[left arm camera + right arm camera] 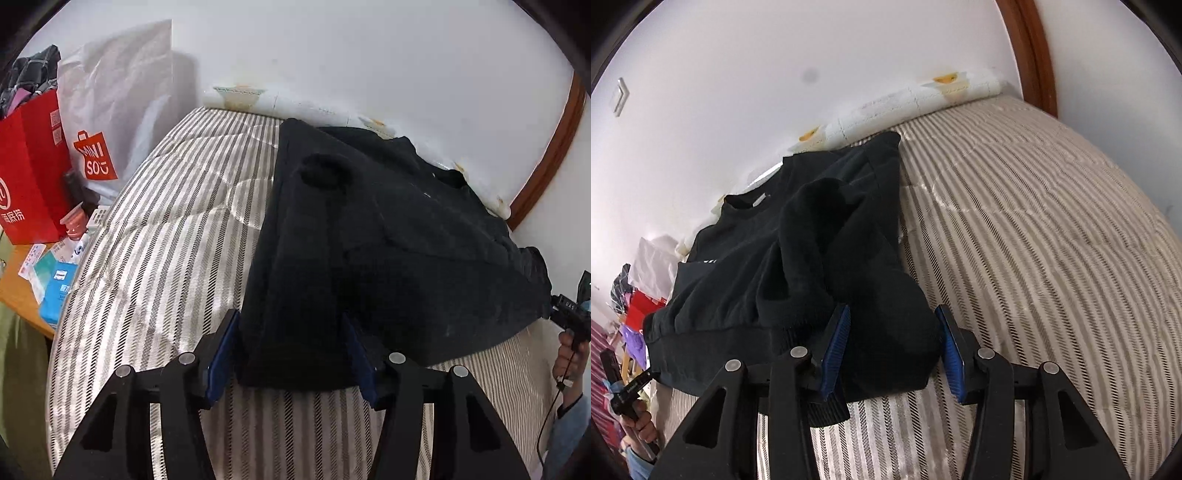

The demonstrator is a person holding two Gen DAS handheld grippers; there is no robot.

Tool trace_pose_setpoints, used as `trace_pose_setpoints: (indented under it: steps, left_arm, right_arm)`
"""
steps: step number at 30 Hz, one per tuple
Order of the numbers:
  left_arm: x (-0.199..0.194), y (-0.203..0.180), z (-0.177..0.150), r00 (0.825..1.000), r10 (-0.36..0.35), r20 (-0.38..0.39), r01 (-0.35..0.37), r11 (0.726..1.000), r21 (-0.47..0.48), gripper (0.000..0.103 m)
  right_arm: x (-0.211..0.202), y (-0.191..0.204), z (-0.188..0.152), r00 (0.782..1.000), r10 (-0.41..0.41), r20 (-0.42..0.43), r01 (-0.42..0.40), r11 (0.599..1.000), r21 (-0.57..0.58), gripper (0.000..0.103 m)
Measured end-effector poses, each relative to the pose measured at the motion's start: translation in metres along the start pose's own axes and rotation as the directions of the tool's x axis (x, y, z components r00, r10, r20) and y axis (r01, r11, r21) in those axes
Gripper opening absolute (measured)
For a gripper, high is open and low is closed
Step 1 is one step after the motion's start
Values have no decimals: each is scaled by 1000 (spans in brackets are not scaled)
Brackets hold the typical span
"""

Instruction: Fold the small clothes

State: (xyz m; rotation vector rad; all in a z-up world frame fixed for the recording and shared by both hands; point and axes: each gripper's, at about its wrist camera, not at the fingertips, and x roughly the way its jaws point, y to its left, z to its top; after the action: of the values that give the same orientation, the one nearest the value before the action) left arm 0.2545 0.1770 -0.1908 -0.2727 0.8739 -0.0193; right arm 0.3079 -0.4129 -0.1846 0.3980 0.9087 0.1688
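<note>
two blue-padded fingers of the left gripper (291, 347) stand apart, spread wide around the near corner of the black sweatshirt (388, 236); the cloth sits between the pads but they are not clamped on it. the sweatshirt lies on the striped mattress (166, 229), stretching ahead and to the right of the fingers, with a sleeve cuff folded onto its body. far left of the fingers, a red paper bag (29, 166) holds bundled dark and plaid fabric, and a white shopping bag (110, 110) stands beside it; what that one holds is hidden. small boxes lie on the wooden table (18, 291) below them.

from the right wrist, the right gripper (892, 347) is likewise spread, its pads flanking a bunched hem corner of the sweatshirt (768, 258), not pinching. the garment runs ahead and left of the fingers, sleeve heaped on top, collar toward the wall (738, 74).

the step in hand looks like taking hold of both bottom corners, sleeves already brought in. the next move probably calls for closing both sets of fingers firmly on the hem, then carrying it up toward the collar evenly so the fold stays square.
</note>
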Motion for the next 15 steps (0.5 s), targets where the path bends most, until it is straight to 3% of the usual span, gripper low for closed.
trace_pose_setpoints:
  steps: [1,3,5,15]
  left_arm:
    - [0,-2,-1,1000,12,5,-12,1000,7,50]
    - [-1,-6,-1,1000,13,8,-13,1000,11,27]
    - [-6,-10,-3,1000,20,12,-20,1000,12,15]
    - [-53,-13,-35,1000,-12,-4,12,999,32,13]
  right_arm:
    - [2,0,0,1000,10,-8,-10,1000,3,43]
    - [-1,0,-1,999,32,-1,-32,999,-5,24]
    - [-9,2,-4,999,33,28,-32,999,-14,18]
    - [-63,-3,-41,999,18,51,-17,1000,-20,15]
